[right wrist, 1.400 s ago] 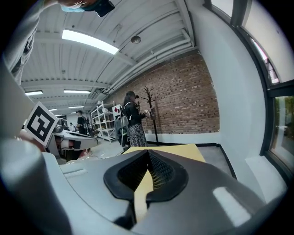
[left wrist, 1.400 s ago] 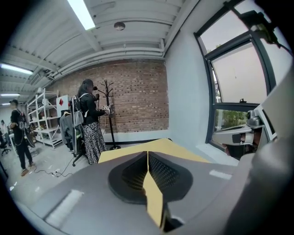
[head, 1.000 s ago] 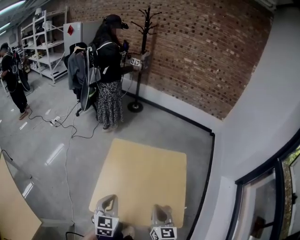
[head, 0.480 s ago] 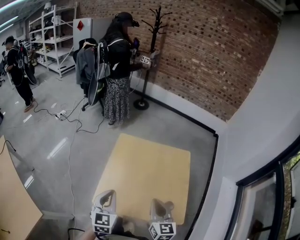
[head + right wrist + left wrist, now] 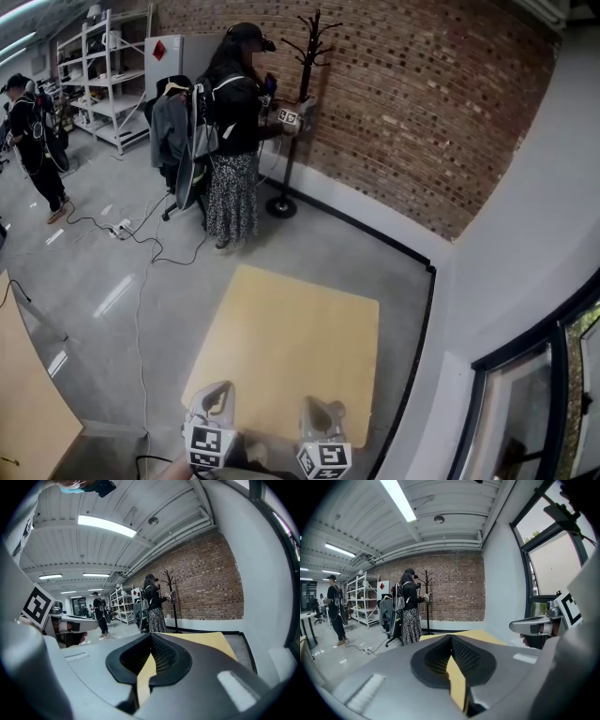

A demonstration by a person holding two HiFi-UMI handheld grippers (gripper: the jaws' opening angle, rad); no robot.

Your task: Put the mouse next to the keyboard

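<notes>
No mouse and no keyboard appear in any view. A bare light wooden table point(image 5: 291, 337) stands on the grey floor in front of me. My left gripper point(image 5: 217, 398) is over the table's near edge at the left, jaws closed together with nothing between them. My right gripper point(image 5: 322, 412) is beside it at the right, also shut and empty. In the left gripper view the closed jaws point(image 5: 451, 637) point over the table point(image 5: 483, 634) toward the brick wall. The right gripper view shows the same of its jaws point(image 5: 151, 637) and the tabletop point(image 5: 206, 641).
A person point(image 5: 234, 141) stands at a black coat rack point(image 5: 302, 112) by the brick wall beyond the table. Another person point(image 5: 33, 141) stands at the far left near shelves. Cables point(image 5: 141, 253) run across the floor. A second tabletop point(image 5: 28, 412) is at left, a window point(image 5: 553, 394) at right.
The head view shifted a little early in the second, so the room slid slightly right and down. Both grippers stay shut at the table's near edge.
</notes>
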